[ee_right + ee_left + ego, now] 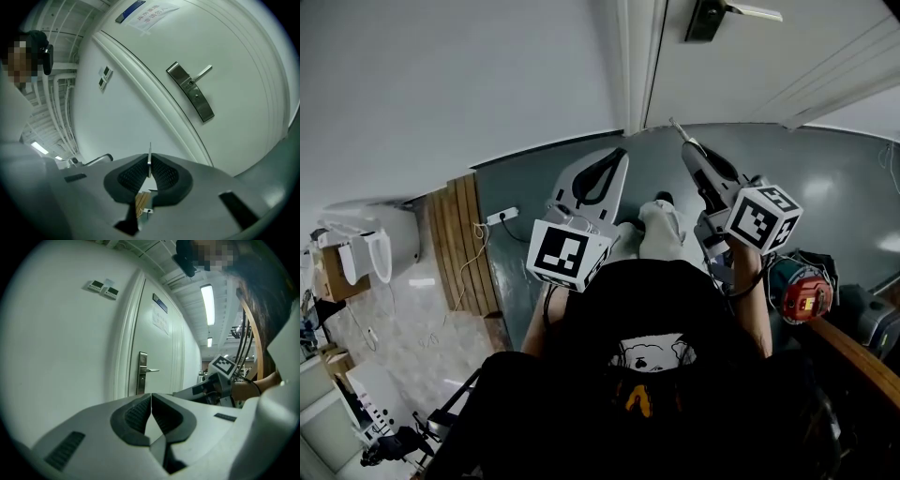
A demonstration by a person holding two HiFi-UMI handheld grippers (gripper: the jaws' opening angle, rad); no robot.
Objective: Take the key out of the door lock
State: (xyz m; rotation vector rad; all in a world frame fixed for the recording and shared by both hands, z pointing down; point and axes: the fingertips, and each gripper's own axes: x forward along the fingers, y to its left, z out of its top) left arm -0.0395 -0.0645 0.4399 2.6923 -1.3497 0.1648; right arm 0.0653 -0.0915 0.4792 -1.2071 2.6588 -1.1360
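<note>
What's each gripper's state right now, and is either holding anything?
Left gripper: closed, nothing between its jaws.
Right gripper: closed on a thin silver metal key.

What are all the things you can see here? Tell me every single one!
door: one, white, straight ahead
handle: one, silver, on the door
paper sign: one, white, high on the door
wall switches: two, white, left of the door frame
key: one, silver, held away from the door
wooden slats: a few, brown, side by side at the left
red tool: one, low at the right
left gripper: one, white, fingers shut, empty
right gripper: one, white, fingers shut on the key
</note>
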